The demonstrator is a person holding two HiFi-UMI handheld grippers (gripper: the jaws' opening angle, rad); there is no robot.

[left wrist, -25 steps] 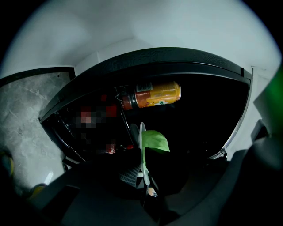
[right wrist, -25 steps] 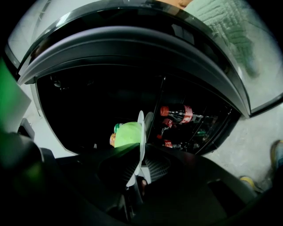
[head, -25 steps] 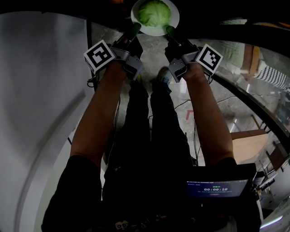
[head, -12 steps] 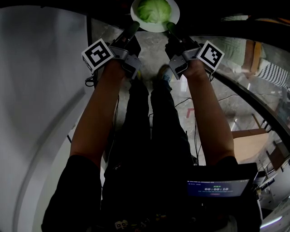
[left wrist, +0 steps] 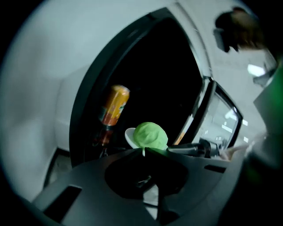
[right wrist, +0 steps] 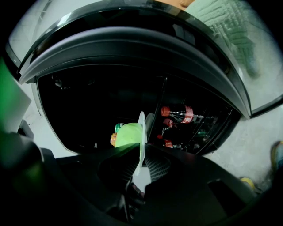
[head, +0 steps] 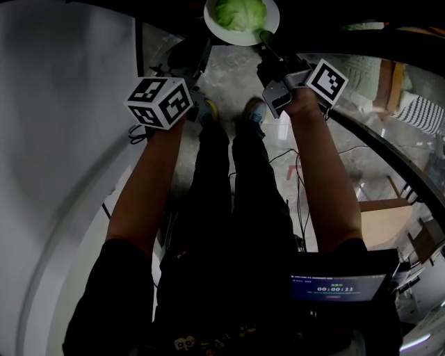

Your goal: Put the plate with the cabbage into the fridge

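Dark fridge (right wrist: 88, 101) space fills the far side, its opening framed by a white panel (head: 62, 139) on the left and a curved glass door (head: 389, 111) on the right. Below lies a grey speckled floor (head: 229, 76), where the person's black trousers (head: 229, 208) run down the middle between two bare forearms. A small screen (head: 337, 286) with a timer sits near the person, at the right.

The right gripper (right wrist: 140, 148) reaches far forward. Its jaws are clamped on the rim of the white plate (head: 274, 17), one above and one below. The plate hangs in the air at the mouth of the fridge, level, with the green cabbage (head: 240, 12) resting on it.

The left gripper (left wrist: 143, 152) sits to the plate's near left, rolled so that two faces of its marker cube (head: 160, 102) show. Its jaws are drawn almost together just under the cabbage, with only a thin pale sliver between the tips. Whether they pinch the rim cannot be told.

Inside the fridge, an orange bottle (left wrist: 114, 106) stands at the left, and red-labelled cola bottles (right wrist: 179, 113) lie on the shelves to the right.
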